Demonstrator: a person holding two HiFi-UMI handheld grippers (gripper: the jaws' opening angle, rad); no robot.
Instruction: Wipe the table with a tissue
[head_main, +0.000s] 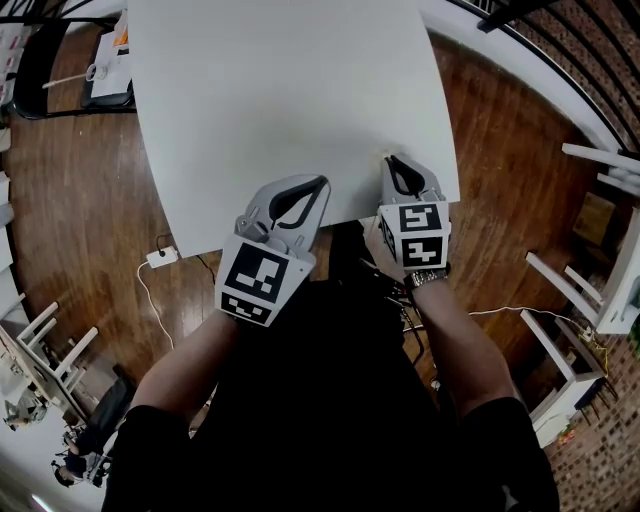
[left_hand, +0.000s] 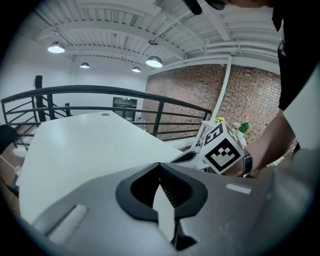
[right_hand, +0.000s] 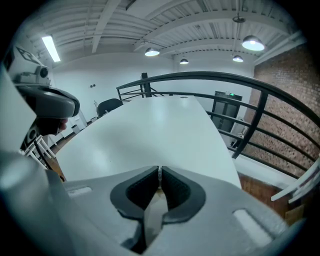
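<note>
The white table (head_main: 290, 90) fills the upper middle of the head view, and its top looks bare; no tissue shows in any view. My left gripper (head_main: 318, 182) hovers at the table's near edge with its jaws pressed together and nothing between them (left_hand: 160, 165). To its right, my right gripper (head_main: 392, 160) points onto the table's near right corner, also shut and holding nothing (right_hand: 159, 170). The left gripper view shows the right gripper's marker cube (left_hand: 220, 147) close beside it. In both gripper views the tabletop (right_hand: 160, 135) stretches away ahead.
A black chair with papers (head_main: 110, 70) stands at the table's far left. A white power strip (head_main: 160, 257) and its cable lie on the wooden floor at left. White chairs (head_main: 600, 290) stand at right. A black railing (head_main: 560, 50) runs behind the table.
</note>
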